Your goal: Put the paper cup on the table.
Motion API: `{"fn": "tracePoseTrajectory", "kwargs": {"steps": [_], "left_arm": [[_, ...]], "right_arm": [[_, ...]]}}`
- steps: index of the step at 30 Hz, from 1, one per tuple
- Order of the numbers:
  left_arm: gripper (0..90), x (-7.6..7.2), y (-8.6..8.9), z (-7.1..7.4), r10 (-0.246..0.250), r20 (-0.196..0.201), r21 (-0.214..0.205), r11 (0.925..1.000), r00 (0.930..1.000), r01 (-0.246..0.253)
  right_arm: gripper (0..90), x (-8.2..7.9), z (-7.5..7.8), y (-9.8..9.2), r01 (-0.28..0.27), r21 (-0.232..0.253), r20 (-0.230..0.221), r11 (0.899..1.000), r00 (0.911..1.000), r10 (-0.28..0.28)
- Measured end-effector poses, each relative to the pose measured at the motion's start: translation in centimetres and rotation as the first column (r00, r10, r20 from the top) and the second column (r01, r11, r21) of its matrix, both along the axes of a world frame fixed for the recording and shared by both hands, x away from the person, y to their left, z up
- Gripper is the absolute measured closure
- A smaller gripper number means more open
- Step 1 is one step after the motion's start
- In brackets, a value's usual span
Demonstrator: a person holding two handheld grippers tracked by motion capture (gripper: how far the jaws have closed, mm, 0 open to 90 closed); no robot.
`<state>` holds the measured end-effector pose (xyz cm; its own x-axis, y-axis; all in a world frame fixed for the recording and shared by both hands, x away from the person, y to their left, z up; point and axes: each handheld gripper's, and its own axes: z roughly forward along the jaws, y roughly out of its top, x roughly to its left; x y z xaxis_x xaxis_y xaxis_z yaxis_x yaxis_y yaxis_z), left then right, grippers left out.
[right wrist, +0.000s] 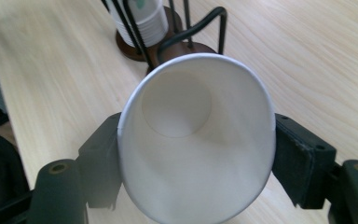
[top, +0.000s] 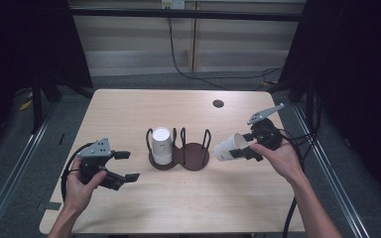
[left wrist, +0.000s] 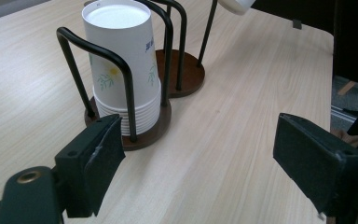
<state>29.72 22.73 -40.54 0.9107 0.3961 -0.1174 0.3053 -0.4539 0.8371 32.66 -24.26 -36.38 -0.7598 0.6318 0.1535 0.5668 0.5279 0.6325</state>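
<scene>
I've got the right gripper (top: 241, 148) clamped on a paper cup (top: 226, 148) just right of the holder's (top: 194, 157) empty ring, left gripper (top: 124, 166) wide open, empty; squeezing harder risks crushing it.

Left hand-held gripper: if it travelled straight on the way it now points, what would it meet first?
Most likely the stack of paper cups in the near ring of the black wire holder. The open left hand-held gripper points at it across bare table; depth is uncertain.

A lab: bare table (top: 188, 203), dark curtains (top: 362, 59), framing rail (top: 188, 14), trailing cables (top: 188, 74).
</scene>
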Motion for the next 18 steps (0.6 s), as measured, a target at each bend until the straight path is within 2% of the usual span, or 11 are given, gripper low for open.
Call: {"fn": "tracePoseTrajectory", "kwargs": {"steps": [4, 7, 18], "left_arm": [[16.1, 0.0, 0.1, 0.1, 0.005, 0.005, 0.000, 1.0000, 1.0000, -0.005], [16.1, 0.0, 0.1, 0.0, 0.005, 0.001, -0.002, 1.0000, 1.0000, -0.005], [16.1, 0.0, 0.1, -0.2, -0.003, -0.001, 0.014, 0.9999, 1.0000, 0.003]], "right_arm": [[26.1, 0.7, 0.2, 0.2, 0.014, -0.056, -0.013, 0.998, 0.9998, -0.015], [26.1, 1.3, 0.2, 0.3, 0.031, -0.115, -0.029, 0.993, 0.9990, -0.035], [26.1, 3.5, 0.7, 0.6, 0.061, -0.204, -0.051, 0.977, 0.9961, -0.072]]}}
